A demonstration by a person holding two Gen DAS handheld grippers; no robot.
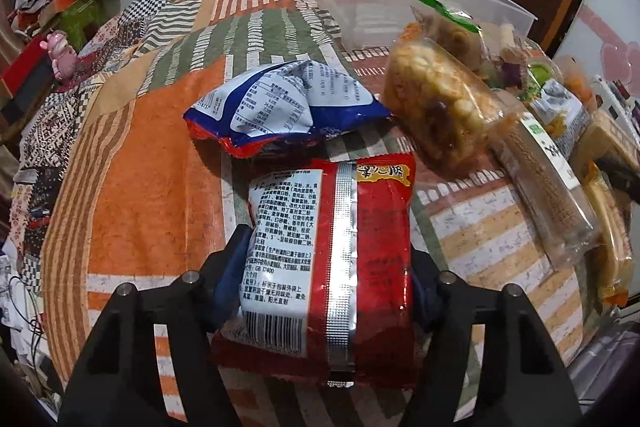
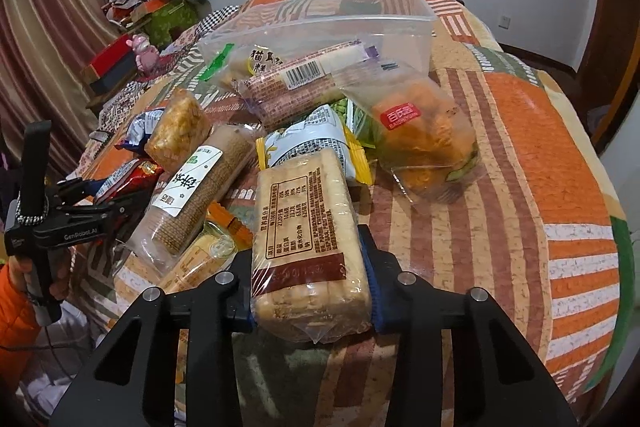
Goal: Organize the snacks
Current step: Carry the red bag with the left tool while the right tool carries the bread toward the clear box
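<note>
**Both tools clamped, left hand low at the side**

The left tool (image 1: pixel 326 267) points forward, its two fingers (image 1: pixel 234 267) pressed against the sides of a red packet (image 1: pixel 332 259). The right tool (image 2: pixel 310 283) does likewise around a clear-wrapped biscuit pack (image 2: pixel 308 239). From the right wrist view, the left tool (image 2: pixel 120 205) sits level, its handle gripped by a hand (image 2: pixel 56 275) in an orange sleeve.

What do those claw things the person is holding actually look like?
Each claw is matte black plastic with angular arms, round silver bolts and blue pads on its fingers. In the right wrist view, the left claw has white "GenRobot.AI" lettering, a black-and-white cord, and a black handle gripped by a hand in an orange sleeve.
</note>
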